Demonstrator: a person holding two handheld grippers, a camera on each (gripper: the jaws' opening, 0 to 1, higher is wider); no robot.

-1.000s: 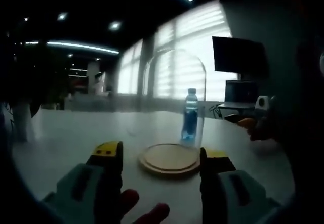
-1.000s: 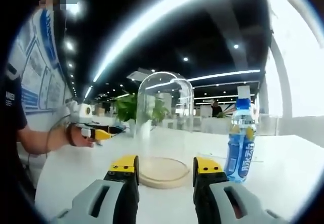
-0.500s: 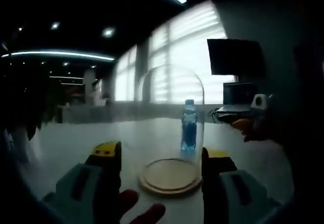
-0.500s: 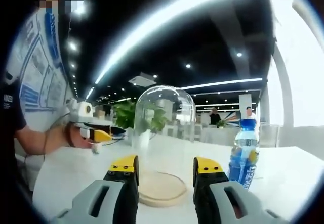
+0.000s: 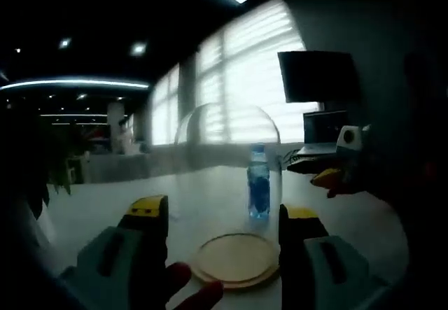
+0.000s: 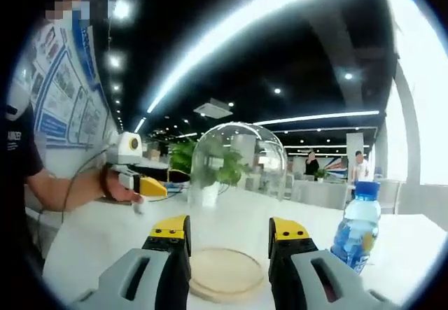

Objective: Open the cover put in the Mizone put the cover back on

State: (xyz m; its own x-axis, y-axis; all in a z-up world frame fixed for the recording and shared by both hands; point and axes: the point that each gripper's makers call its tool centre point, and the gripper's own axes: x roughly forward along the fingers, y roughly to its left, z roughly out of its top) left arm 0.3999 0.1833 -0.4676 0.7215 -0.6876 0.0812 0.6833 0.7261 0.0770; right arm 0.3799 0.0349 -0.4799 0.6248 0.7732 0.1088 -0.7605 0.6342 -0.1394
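Both grippers have closed in on the glass cover [image 6: 236,184], which now sits larger and lower between their spread, empty jaws. Landmark: the wooden base [image 5: 236,259] under the cover on the white table [image 6: 98,233]. The left gripper [image 5: 222,215] faces it, Mizone bottle [image 5: 258,182] standing behind it. From the right gripper [image 6: 229,227], the bottle [image 6: 357,226] stands right of the base, and the left gripper [image 6: 143,182] is held beyond it. A careless grip could tip the smooth dome.
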